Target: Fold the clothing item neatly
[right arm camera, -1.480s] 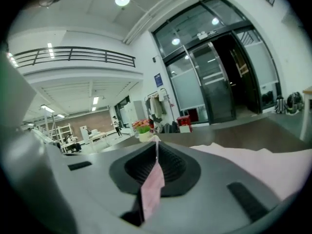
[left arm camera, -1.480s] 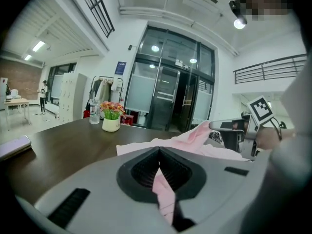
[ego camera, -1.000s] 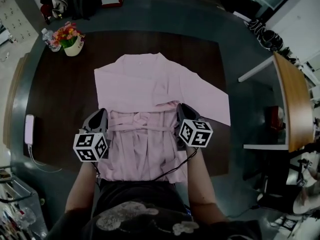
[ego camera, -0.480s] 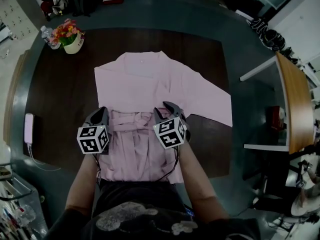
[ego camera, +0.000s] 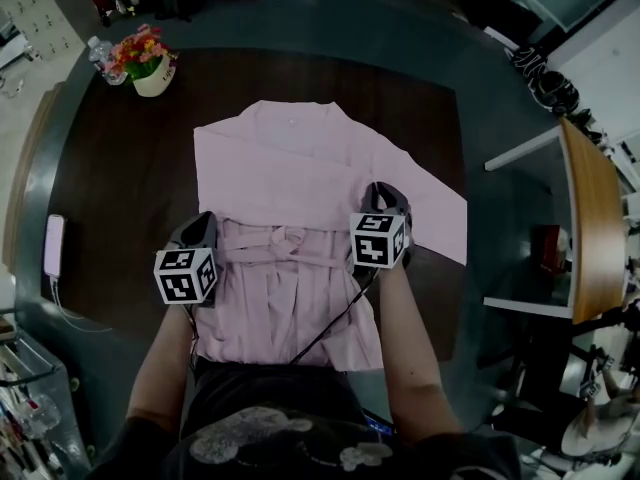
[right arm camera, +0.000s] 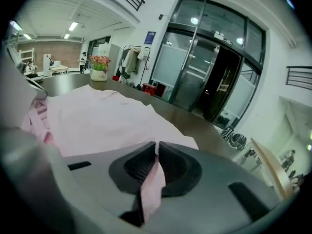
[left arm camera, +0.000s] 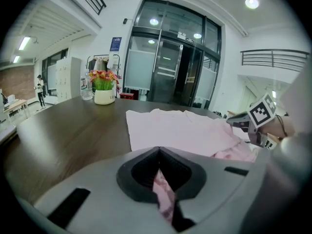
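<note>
2 pinches, is it right? asks the learner. The left gripper point(left arm camera: 159, 174) is clamped tight on a fold of the pink garment point(ego camera: 300, 168), and the right gripper point(right arm camera: 156, 162) has its jaws closing, with a strip of the same cloth between them.

Right, says the coach. The garment lies flat on the dark table point(ego camera: 110, 198), collar on the far side, hem at the near edge by your body. Each gripper holds 1 side at about waist height, and between them the cloth is gathered in a wrinkled ridge.

So I think the step is a cross fold. How do I do it well?

I think so too. First, be sure that the right pinch takes all layers, not only the top 1. Then move the 2 grippers together, at the same height and speed, so that the fold line runs straight across. Keep a light tension between them, so the ridge goes flat and is not trapped inside.

And the sleeve point(ego camera: 435, 218) that lies out to my right?

It is spread on the table, away from the body of the garment. In my opinion it should be folded in, otherwise the result is not a neat rectangle. Lay the cloth down slowly, then open.
</note>
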`<state>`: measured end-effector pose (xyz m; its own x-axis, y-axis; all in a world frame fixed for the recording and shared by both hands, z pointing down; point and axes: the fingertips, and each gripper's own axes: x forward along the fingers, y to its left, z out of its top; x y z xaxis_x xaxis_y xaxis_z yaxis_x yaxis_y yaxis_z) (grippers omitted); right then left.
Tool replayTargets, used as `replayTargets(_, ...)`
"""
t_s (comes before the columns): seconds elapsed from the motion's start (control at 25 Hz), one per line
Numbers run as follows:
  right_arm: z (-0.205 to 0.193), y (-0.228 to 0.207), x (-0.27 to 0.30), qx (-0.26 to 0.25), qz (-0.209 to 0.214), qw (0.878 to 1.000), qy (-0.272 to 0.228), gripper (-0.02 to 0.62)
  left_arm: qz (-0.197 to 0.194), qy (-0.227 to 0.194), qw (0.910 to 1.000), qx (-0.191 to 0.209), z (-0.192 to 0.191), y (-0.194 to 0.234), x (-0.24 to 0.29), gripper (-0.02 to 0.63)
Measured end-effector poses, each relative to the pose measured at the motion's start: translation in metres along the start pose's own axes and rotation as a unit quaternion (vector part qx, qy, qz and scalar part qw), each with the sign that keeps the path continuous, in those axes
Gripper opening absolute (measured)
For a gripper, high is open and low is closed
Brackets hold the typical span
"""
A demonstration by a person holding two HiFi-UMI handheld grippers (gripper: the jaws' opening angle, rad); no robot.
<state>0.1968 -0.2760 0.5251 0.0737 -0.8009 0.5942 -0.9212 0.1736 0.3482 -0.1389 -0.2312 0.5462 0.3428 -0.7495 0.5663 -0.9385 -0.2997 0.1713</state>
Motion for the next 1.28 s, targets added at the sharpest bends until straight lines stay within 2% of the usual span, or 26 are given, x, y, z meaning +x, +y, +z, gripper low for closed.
replayTargets(0.08, -0.011, -0.013, 0.005, 0.008, -0.012, 1.0, 0.008, 0.014, 0.003, -0.001, 1.0, 0.001, 0.001, 0.001, -0.001, 0.011)
replayTargets(0.16, -0.021, -0.014, 0.006, 0.029, -0.004, 1.0, 0.011, 0.017, 0.005, -0.003, 1.0, -0.001, 0.003, 0.003, -0.002, 0.011)
replayTargets(0.28, -0.027, -0.014, 0.005, 0.076, 0.007, 0.997, -0.003, 0.111, 0.005, -0.003, 1.0, -0.006, 0.004, 0.006, -0.004, 0.011)
replayTargets(0.4, -0.027, -0.029, -0.006, 0.104, -0.024, 0.994, -0.011, 0.117, -0.004, -0.006, 0.9999, -0.008, 0.006, 0.01, -0.006, 0.011)
replayTargets(0.48, -0.021, -0.03, -0.018, 0.118, -0.028, 0.992, -0.02, 0.117, -0.015, -0.012, 0.9998, -0.01, 0.009, 0.009, -0.01, 0.009)
replayTargets(0.56, -0.015, -0.013, -0.022, 0.105, -0.007, 0.994, -0.017, 0.117, -0.026, -0.019, 0.9994, -0.011, 0.012, 0.009, -0.016, 0.011)
replayTargets(0.68, -0.015, 0.019, -0.009, 0.041, 0.01, 0.999, 0.023, 0.118, -0.04, -0.03, 0.9986, -0.014, 0.015, 0.009, -0.027, 0.009)
replayTargets(0.76, -0.022, 0.017, 0.004, 0.022, -0.021, 0.998, 0.054, 0.118, -0.053, -0.031, 0.998, -0.016, 0.015, 0.007, -0.033, 0.011)
replayTargets(0.88, -0.035, -0.017, 0.005, 0.019, -0.106, 0.991, 0.083, 0.117, -0.072, -0.033, 0.9968, 0.001, 0.016, 0.004, -0.039, 0.009)
replayTargets(1.0, -0.053, -0.055, -0.015, 0.06, -0.165, 0.98, 0.089, 0.117, -0.086, -0.039, 0.9953, 0.021, 0.021, 0.004, -0.042, 0.011)
replayTargets(1.16, -0.076, -0.088, -0.059, 0.147, -0.188, 0.97, 0.057, 0.117, -0.107, -0.064, 0.9917, 0.03, 0.033, -0.012, -0.051, 0.011)
replayTargets(1.28, -0.091, -0.101, -0.094, 0.178, -0.168, 0.97, 0.003, 0.117, -0.121, -0.085, 0.9879, 0.045, 0.043, -0.044, -0.062, 0.011)
